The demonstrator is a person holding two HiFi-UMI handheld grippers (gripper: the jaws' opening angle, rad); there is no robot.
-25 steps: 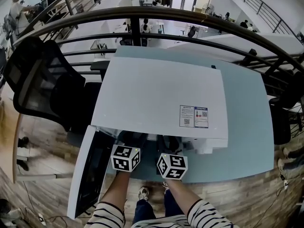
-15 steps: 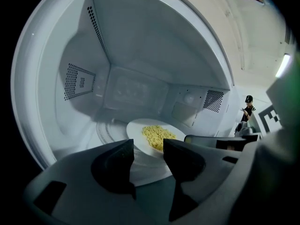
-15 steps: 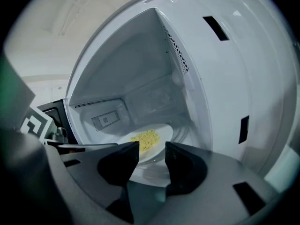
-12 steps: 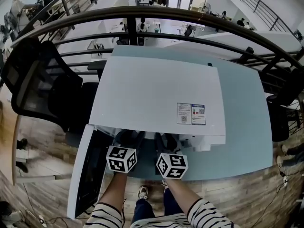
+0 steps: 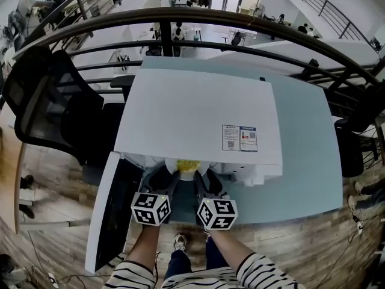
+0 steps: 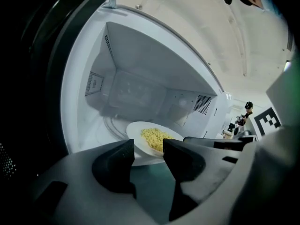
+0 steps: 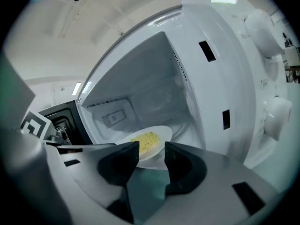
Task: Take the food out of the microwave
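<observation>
A white plate (image 5: pixel 194 173) of yellow noodles (image 5: pixel 187 163) pokes out of the front of the white microwave (image 5: pixel 198 116), whose door (image 5: pixel 111 215) hangs open to the left. My left gripper (image 5: pixel 164 180) is shut on the plate's left rim and my right gripper (image 5: pixel 207 182) on its right rim. In the left gripper view the plate (image 6: pixel 139 134) with the noodles (image 6: pixel 154 137) runs in between the jaws of the left gripper (image 6: pixel 149 156), at the oven's mouth. The right gripper view shows the plate (image 7: pixel 161 136) between the jaws of the right gripper (image 7: pixel 152 158), with the empty white cavity (image 7: pixel 154 97) behind.
The microwave stands on a pale teal table (image 5: pixel 307 137) close to its front edge. A black office chair (image 5: pixel 48 107) is at the left, and a dark railing (image 5: pixel 240 29) runs behind the table. The wooden floor (image 5: pixel 313 251) lies below.
Both grippers have drawn back toward me, and the plate of noodles, hidden inside the oven before, now shows at its front opening.
</observation>
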